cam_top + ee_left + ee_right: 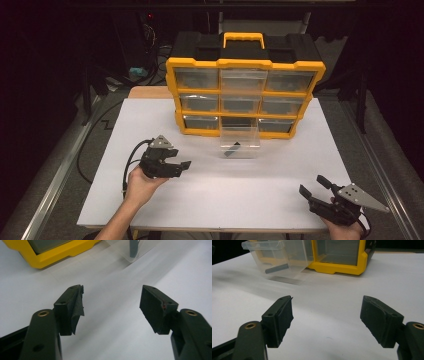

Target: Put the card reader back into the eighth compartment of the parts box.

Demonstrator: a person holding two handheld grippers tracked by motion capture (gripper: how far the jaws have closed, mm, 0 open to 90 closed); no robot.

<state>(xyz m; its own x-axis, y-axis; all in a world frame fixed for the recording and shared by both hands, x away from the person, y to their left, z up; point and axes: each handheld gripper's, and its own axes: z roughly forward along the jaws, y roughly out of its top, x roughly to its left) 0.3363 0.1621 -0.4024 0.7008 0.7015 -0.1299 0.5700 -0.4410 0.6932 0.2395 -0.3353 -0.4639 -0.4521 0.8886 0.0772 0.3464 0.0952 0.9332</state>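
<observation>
I have the clear drawer (240,142) out of the yellow organizer (245,97), sitting on the white bench (210,195) right in front of the empty slot in the middle of the bottom row. A small dark grey piece (233,149) lies on its floor.

My left gripper (182,165) hangs over the bench to the left of the drawer, pointing toward it, jaws spread wide with nothing between them. My right gripper (313,186) sits near the front right corner of the bench, well apart from the drawer, jaws also spread and empty.

I judge the drawer to be light, thin, hard plastic: stiff enough to hold shape, but the walls will flex and could crack if I squeeze hard. It looks smooth and glossy, so it may slip on the pads or skate across the bench when nudged. I would take it by the thicker front lip (263,245), or pinch one side wall near the top, one jaw inside and one outside. The loose grey piece will slide if I tilt the drawer, so I would keep it level.
</observation>
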